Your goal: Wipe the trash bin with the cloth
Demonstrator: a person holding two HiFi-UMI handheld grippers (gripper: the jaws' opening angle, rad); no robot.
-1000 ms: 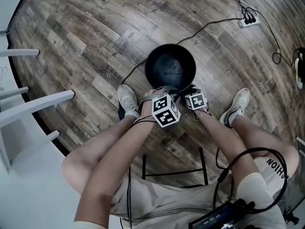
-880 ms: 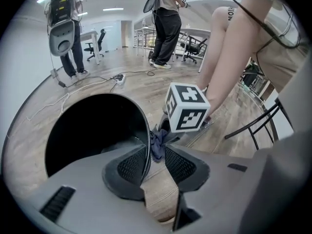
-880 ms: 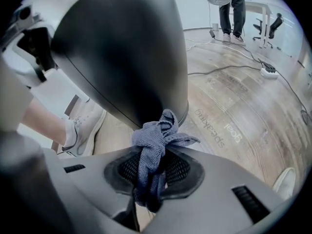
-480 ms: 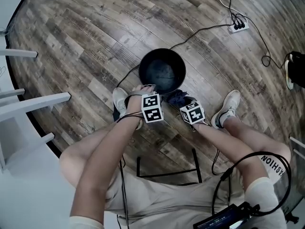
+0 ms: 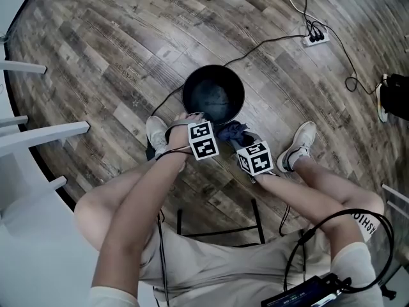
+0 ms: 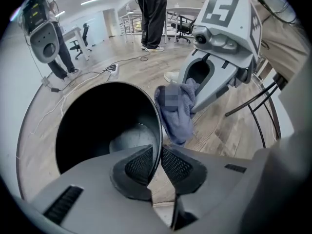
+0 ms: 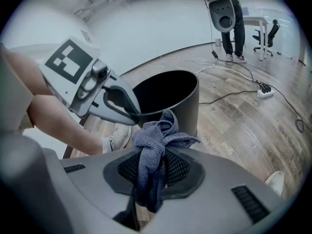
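The black trash bin [image 5: 214, 91] is clamped at its rim by the left gripper [image 6: 156, 164]. The blue cloth [image 7: 157, 139] is pinched by the right gripper [image 7: 152, 172] beside its wall. Under hard wiping, the bin could be tipped or the cloth pulled loose.

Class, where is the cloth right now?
In the right gripper view, the cloth is clamped in the right hand-held gripper, beside the outer wall of the trash bin, on the person's side.
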